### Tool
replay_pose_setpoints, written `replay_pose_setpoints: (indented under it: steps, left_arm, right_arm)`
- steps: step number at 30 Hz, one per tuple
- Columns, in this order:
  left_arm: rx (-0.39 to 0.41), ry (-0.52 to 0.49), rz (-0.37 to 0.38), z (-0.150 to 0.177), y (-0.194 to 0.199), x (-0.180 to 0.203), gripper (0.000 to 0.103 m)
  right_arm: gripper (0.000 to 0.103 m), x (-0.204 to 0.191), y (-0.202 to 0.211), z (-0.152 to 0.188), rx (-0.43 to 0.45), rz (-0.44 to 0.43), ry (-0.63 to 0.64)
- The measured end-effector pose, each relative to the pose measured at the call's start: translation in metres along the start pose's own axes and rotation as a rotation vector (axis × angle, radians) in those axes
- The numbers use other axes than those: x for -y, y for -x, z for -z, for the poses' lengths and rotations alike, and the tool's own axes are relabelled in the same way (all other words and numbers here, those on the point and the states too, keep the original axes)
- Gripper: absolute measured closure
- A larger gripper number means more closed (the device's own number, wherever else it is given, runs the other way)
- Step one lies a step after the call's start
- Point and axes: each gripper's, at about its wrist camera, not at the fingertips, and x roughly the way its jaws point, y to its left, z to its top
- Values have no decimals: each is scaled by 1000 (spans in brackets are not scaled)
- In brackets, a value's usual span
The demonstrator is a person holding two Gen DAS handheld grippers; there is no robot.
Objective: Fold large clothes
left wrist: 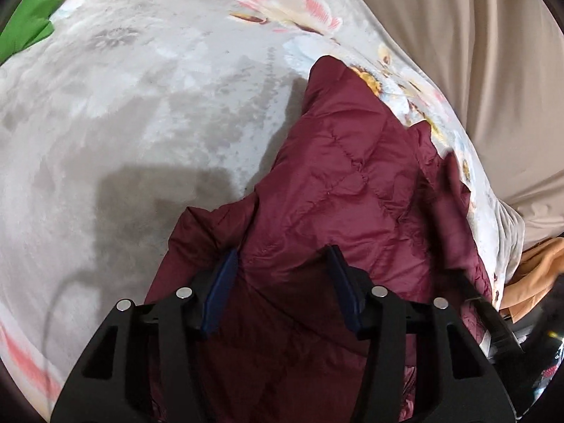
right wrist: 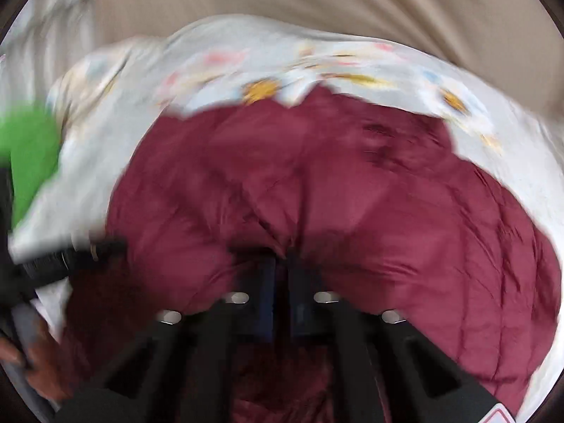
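Left wrist view: quilted maroon jacket [left wrist: 338, 183] rumpled under spread left hand-held gripper [left wrist: 282, 264], right hand-held gripper [right wrist: 281, 264] pinching it.

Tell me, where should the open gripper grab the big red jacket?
Probably the loose jacket edge poking out by the left gripper, coming from the bedsheet side. That edge is thin and free; the puffy middle looks too thick to pinch.

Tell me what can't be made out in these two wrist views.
- Right wrist: motion blur hides whether the right gripper pinches the maroon quilted jacket.
- Left wrist: the open left gripper covers the jacket's near edge.
- Orange cloth: cut off by the right edge.
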Motion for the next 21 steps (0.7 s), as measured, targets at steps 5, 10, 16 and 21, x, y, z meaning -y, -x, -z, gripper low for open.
replay_pose_setpoints:
  steps: [5,10,16,21]
  left_arm:
    - [3,-13,-13,3,-4,1,53]
    - [21,63,64,9,12,8,47]
    - [-44,177,135,23,11,2,40]
    - [-12,185,140,16,4,3,43]
  right_arm:
    - [88,126,58,32,101,-33,-480]
    - [67,186,78,85,18,90,-643]
    - [44,197,109,72,128,49,-612]
    - [44,206,79,45,92,107,-590]
